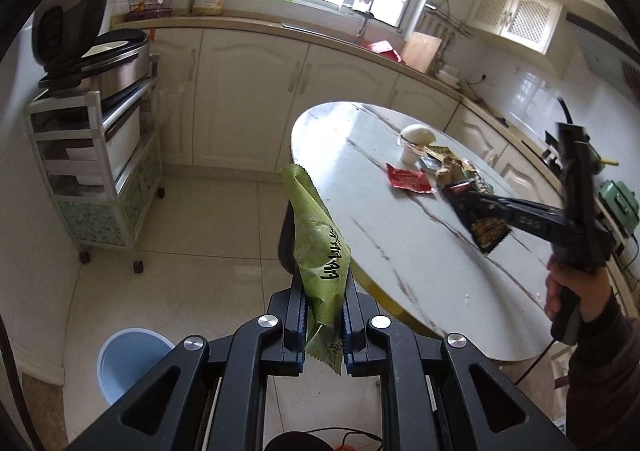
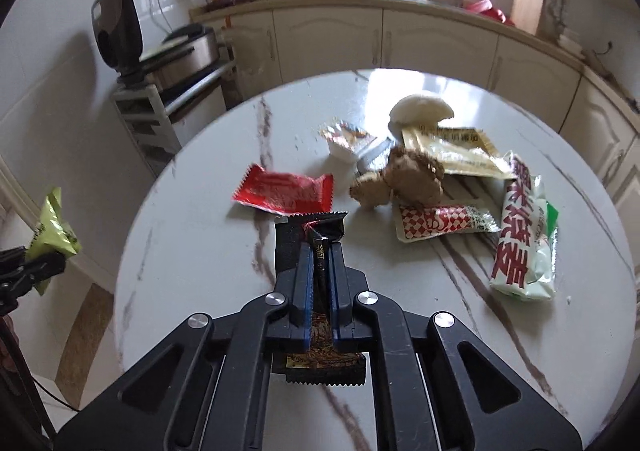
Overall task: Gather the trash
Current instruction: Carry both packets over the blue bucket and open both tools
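My left gripper (image 1: 323,279) is shut on a green snack wrapper (image 1: 318,247) and holds it upright over the floor, left of the round marble table (image 1: 360,179). My right gripper (image 2: 320,247) is shut on a black sauce packet (image 2: 316,235) above the table; it also shows in the left wrist view (image 1: 486,225). On the table lie a red packet (image 2: 286,191), a foil-lidded white cup (image 2: 344,141), a crumpled brown lump (image 2: 412,175), a yellow packet (image 2: 456,151), a red-checked packet (image 2: 444,221) and a white-green wrapper (image 2: 524,235).
A blue bin (image 1: 128,359) stands on the tiled floor below left of my left gripper. A white trolley (image 1: 96,167) with a rice cooker (image 1: 92,51) stands at the left wall. Kitchen cabinets (image 1: 248,99) and a counter run behind the table.
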`<state>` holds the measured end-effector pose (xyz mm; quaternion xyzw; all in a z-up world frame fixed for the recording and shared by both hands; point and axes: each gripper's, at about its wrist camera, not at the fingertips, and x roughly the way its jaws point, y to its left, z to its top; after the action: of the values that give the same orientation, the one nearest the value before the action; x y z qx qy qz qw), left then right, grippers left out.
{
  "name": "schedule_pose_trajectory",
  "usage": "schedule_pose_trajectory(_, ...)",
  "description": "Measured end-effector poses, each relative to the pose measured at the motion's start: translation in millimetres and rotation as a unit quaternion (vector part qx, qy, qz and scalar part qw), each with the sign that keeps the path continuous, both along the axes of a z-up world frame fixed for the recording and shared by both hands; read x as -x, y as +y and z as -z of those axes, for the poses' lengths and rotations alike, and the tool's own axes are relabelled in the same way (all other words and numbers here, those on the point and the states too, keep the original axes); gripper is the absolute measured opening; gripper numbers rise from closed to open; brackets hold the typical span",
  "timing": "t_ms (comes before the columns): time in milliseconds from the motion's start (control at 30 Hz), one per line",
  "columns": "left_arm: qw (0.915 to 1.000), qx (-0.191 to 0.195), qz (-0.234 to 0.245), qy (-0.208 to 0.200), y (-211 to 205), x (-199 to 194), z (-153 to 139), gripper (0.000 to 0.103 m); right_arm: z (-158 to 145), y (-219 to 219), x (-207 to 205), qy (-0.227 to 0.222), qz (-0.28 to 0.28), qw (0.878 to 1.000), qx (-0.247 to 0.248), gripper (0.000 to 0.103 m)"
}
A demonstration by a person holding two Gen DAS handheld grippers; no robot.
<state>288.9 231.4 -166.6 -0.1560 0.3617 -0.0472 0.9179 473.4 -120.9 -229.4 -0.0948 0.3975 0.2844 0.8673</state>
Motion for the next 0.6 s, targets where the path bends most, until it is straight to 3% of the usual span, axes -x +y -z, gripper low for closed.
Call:
schedule_pose_trajectory(167,0.9997,0.011,-0.022,0.001,24.4,16.9,5.6,0.010,-31.7,20.6,28.9,-0.024,-0.027,0.999,-0.036,0.007)
schedule_pose_trajectory(367,0.9957,0.022,-0.085,0.030,83.8,47.4,34.7,0.010,-58.4,87.4,80.2,-0.044,-0.106,0.990,-0.077,0.007)
schedule_pose_trajectory(600,0.9783,0.039,-0.179,0.096,162.0,79.9,89.4,0.010,-22.5,191.5,115.0,-0.012,-0.173,0.981,-0.087,0.007)
